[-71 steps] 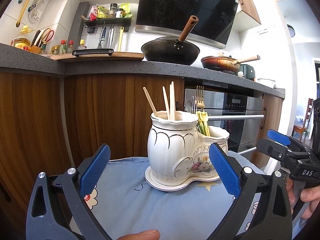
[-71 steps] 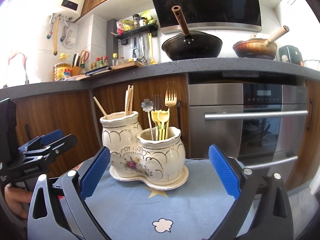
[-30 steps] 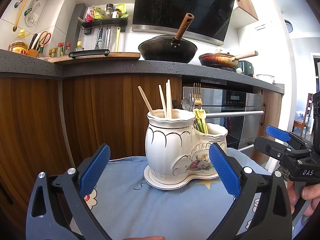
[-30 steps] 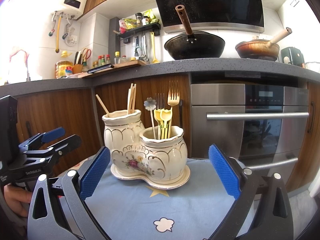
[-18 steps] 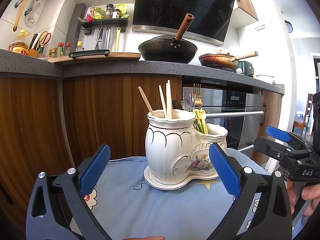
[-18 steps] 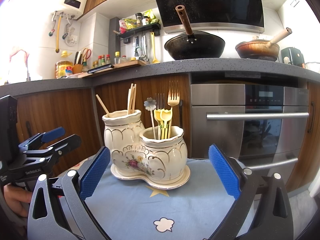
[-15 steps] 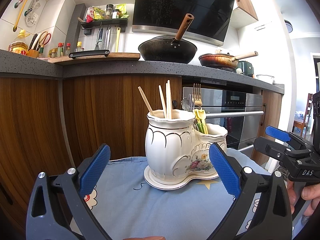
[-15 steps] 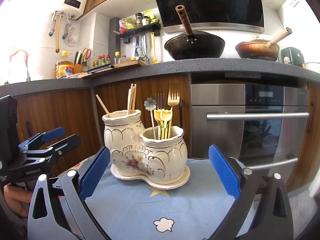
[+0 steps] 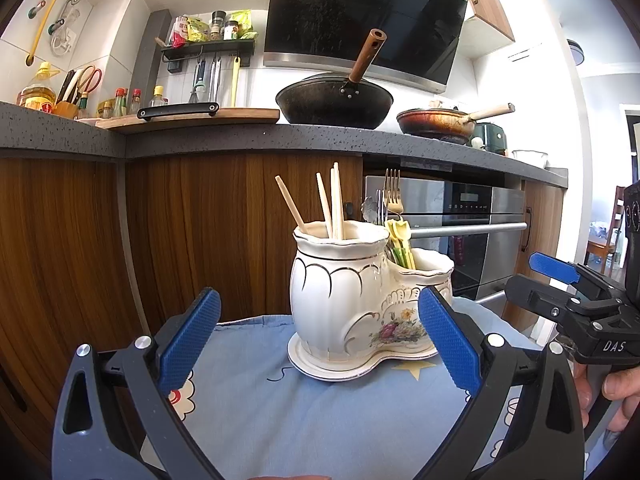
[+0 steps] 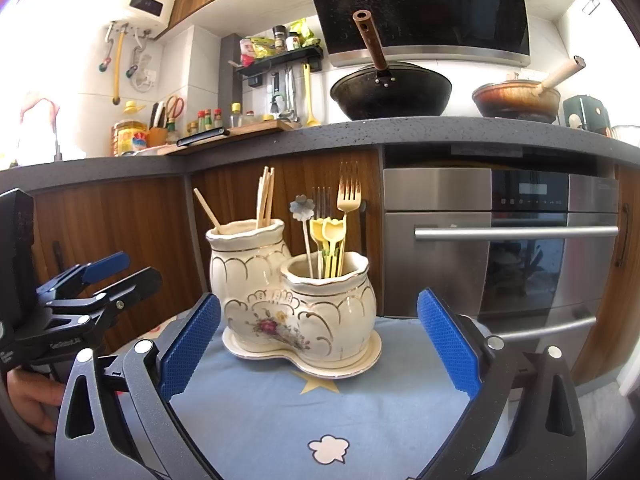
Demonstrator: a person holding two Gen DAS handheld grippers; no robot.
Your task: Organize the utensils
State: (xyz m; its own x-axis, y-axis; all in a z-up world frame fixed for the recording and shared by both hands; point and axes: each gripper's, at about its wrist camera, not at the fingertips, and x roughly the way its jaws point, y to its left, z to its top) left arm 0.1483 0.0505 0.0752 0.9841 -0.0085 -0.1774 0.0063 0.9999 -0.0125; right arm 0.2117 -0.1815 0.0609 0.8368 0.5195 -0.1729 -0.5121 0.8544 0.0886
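Note:
A white ceramic two-pot utensil holder (image 9: 352,296) (image 10: 296,304) stands on a blue cloth. Its taller pot holds several wooden chopsticks (image 9: 334,204) (image 10: 265,196). Its shorter pot holds forks (image 10: 348,200) (image 9: 391,192) and yellow-handled utensils (image 10: 326,236). My left gripper (image 9: 318,344) is open and empty, just in front of the holder. My right gripper (image 10: 318,340) is open and empty, also in front of the holder. Each gripper shows at the edge of the other's view.
The blue cloth (image 9: 304,412) (image 10: 280,412) covers a small table. Behind it are wooden cabinets (image 9: 192,220) and a steel oven (image 10: 516,240). A dark counter (image 9: 240,136) carries a wok (image 9: 334,100) and a pan (image 9: 436,122).
Both views have held almost still over the last second. Earlier the holder sat slightly lower and to the right in the left wrist view.

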